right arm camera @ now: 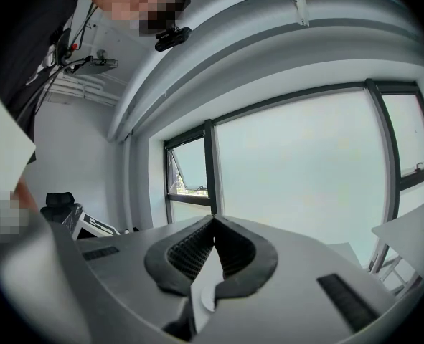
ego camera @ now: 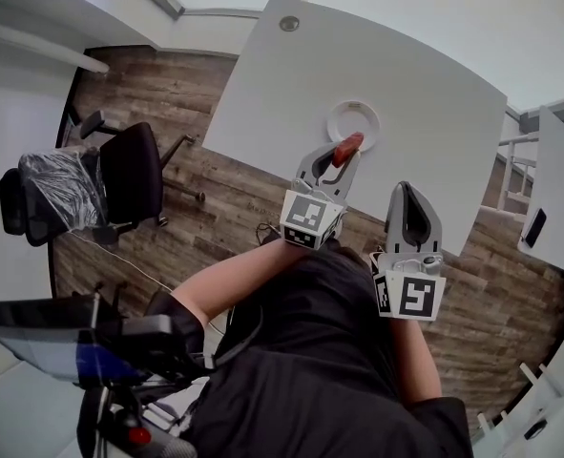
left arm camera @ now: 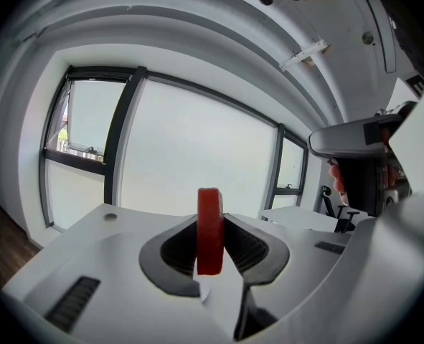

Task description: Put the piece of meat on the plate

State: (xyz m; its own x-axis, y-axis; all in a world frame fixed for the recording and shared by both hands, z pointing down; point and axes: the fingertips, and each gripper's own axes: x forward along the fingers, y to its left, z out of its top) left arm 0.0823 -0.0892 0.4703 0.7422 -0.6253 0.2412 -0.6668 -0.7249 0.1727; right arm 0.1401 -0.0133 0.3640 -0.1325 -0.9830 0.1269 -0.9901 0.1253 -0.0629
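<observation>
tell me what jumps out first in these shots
The flat red slab of meat stands out most, clamped on edge in the left gripper. In the head view it shows at the near edge of the round white plate on the white table, with the right gripper beside it shut and empty.

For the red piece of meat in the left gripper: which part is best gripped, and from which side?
Grip its two broad flat faces, near one end, coming in along its length. The piece of meat is a thin slab, so fingers closing across its thickness should seat flat. The left gripper holds it so.
</observation>
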